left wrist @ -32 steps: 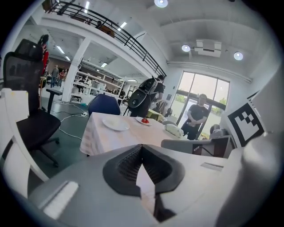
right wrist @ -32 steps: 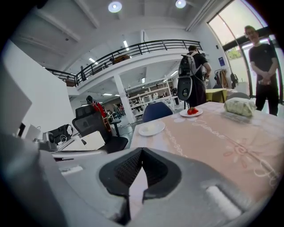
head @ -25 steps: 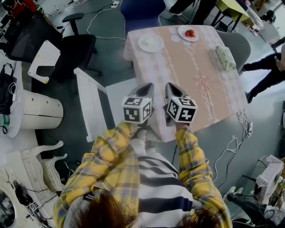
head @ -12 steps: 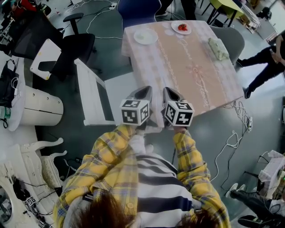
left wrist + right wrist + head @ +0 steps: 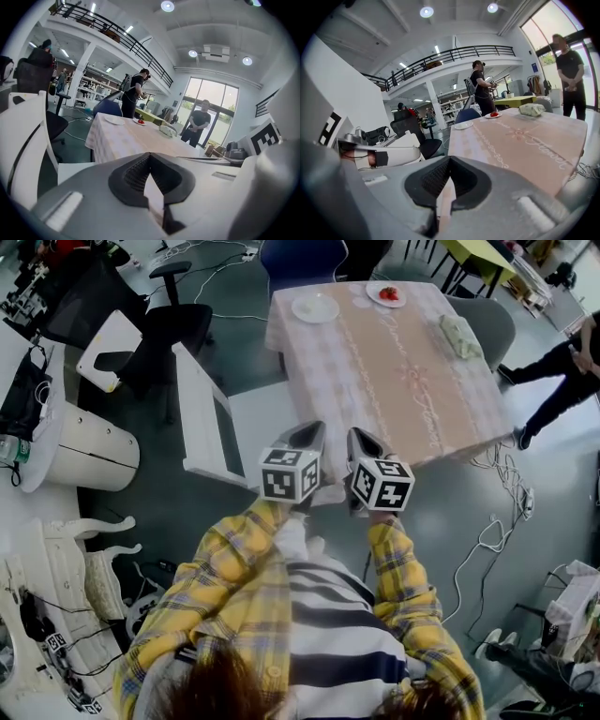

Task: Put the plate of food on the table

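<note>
- Grey left hand-held gripper [image 5: 304, 435]: jaws together, empty, by the desk's [image 5: 412, 381] near-left corner.
- Right hand-held gripper [image 5: 364, 440]: jaws together, empty, just beside it.
- Plate of food [image 5: 388, 293]: on the desk's far edge, well apart from both.

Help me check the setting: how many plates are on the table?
2. An empty white plate at the table's far left corner; a plate with red food right of it. A small pale disc between them is unclear.
</note>
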`<state>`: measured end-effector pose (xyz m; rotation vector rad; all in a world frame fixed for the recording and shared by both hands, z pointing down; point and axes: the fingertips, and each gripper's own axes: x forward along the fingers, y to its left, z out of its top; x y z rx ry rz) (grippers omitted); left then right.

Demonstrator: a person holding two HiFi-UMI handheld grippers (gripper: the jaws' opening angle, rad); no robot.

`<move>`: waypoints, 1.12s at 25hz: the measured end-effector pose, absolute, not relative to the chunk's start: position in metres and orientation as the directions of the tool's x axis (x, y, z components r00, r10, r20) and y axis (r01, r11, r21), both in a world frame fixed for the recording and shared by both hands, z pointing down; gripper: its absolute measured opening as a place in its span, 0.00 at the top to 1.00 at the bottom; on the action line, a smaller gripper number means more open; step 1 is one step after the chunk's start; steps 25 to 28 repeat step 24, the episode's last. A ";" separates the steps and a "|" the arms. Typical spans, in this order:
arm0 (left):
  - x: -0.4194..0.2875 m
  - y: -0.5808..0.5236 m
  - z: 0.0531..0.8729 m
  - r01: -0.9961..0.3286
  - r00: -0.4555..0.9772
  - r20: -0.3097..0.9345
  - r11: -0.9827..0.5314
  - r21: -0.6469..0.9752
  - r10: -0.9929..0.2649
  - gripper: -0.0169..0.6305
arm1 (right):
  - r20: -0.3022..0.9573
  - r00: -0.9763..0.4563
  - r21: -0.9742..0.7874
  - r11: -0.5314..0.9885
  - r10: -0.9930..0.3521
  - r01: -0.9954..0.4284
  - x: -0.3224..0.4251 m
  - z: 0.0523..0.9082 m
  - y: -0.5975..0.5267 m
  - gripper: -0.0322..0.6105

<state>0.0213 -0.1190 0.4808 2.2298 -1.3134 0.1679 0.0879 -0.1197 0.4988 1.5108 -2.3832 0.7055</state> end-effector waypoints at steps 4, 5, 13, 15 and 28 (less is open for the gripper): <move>0.018 -0.106 0.482 -0.848 0.504 0.370 -0.367 0.381 -0.780 0.97 | 0.428 -0.451 -0.262 0.370 -0.783 -0.891 0.082 0.494 -0.108 0.95; 0.017 -0.103 0.482 -0.850 0.501 0.371 -0.365 0.380 -0.782 0.97 | 0.425 -0.455 -0.263 0.374 -0.783 -0.889 0.081 0.493 -0.105 0.95; 0.009 -0.096 0.473 -0.856 0.486 0.357 -0.353 0.377 -0.798 0.97 | 0.410 -0.473 -0.262 0.396 -0.780 -0.880 0.080 0.484 -0.092 0.95; 0.007 -0.097 0.470 -0.857 0.484 0.352 -0.352 0.377 -0.801 0.97 | 0.410 -0.471 -0.257 0.396 -0.781 -0.881 0.080 0.483 -0.092 0.95; 0.007 -0.107 0.467 -0.856 0.481 0.336 -0.351 0.379 -0.810 0.97 | 0.413 -0.466 -0.262 0.389 -0.782 -0.883 0.084 0.484 -0.099 0.95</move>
